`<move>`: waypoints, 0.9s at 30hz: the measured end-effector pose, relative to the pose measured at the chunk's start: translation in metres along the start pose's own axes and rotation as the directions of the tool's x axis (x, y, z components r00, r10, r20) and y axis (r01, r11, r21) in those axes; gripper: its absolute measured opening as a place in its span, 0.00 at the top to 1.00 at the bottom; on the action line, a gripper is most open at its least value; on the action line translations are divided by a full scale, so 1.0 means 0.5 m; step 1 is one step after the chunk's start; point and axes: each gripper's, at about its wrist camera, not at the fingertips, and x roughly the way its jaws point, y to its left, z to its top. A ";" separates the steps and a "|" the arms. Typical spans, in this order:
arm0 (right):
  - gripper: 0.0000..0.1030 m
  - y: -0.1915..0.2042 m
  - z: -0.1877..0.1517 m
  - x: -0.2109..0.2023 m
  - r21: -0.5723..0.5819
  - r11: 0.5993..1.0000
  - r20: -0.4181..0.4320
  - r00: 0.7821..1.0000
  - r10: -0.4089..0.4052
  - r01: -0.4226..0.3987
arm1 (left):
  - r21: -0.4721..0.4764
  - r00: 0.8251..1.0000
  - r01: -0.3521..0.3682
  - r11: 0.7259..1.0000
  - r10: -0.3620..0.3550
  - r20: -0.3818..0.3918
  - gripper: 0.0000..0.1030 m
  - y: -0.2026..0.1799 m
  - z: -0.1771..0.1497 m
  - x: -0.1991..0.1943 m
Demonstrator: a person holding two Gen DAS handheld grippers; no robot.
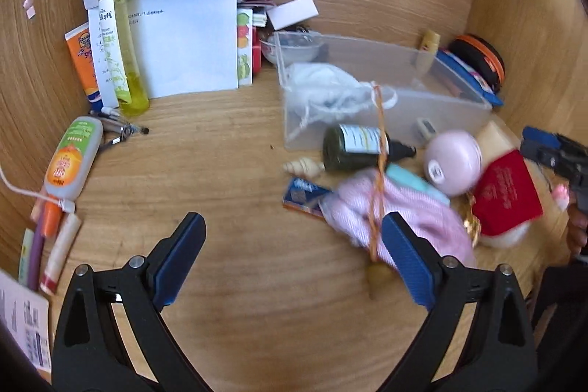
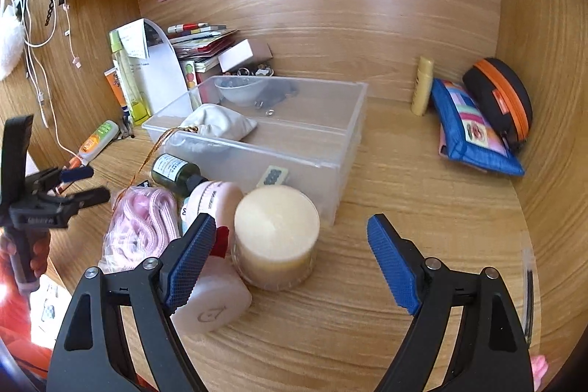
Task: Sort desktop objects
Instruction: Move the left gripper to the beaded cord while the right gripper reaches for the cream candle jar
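Right gripper (image 2: 292, 259) is nearest, its 2 blue ribbed pads spread wide with nothing pinched between them. The left pad sits in front of a white rounded plastic bottle (image 2: 213, 304) lying on its side; whether they touch cannot be told. Just beside it stands a squat cylindrical jar (image 2: 277, 237), cream and waxy-looking, with a flat top.

Over on the other side, the left gripper (image 1: 294, 259) hangs released above bare wood-grain desk (image 1: 239, 171), jaws wide apart and empty. Its right pad overlaps the edge of a pink knitted cord bundle (image 1: 397, 208) in a clear wrapper, crossed by a thin orange string (image 1: 380, 149).

A little further: a dark green glass bottle (image 1: 352, 147) lying flat with a white label, a smooth pink round case (image 1: 452, 160), a red booklet (image 1: 507, 193), and a small spiral seashell (image 1: 303, 167).

Behind those sits the clear rectangular plastic bin (image 2: 341, 149), holding a soft white cloth pouch (image 2: 220, 123) at its left end.

Far back, a tall yellow-green spray bottle (image 1: 117, 35) stands upright against white papers (image 1: 183, 24). To the right, a blue fabric pouch (image 2: 470, 131) leans beside a black case with an orange zipper (image 2: 503, 94).
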 end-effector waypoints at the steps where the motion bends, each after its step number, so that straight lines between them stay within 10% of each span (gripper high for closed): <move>1: 0.20 -0.003 -0.004 -0.001 0.007 1.000 -0.003 1.000 0.004 -0.003 | 0.007 1.000 -0.003 1.000 0.003 -0.009 0.05 -0.004 -0.008 0.000; 12: 0.20 -0.007 -0.029 0.007 0.009 1.000 -0.018 1.000 0.007 -0.007 | 0.076 0.995 0.022 0.997 -0.014 -0.099 0.05 -0.046 -0.066 0.026; 27: 0.20 -0.025 -0.017 0.089 0.053 0.997 -0.079 0.995 0.068 -0.064 | 0.126 0.999 -0.011 0.992 0.016 -0.037 0.09 -0.099 -0.046 0.053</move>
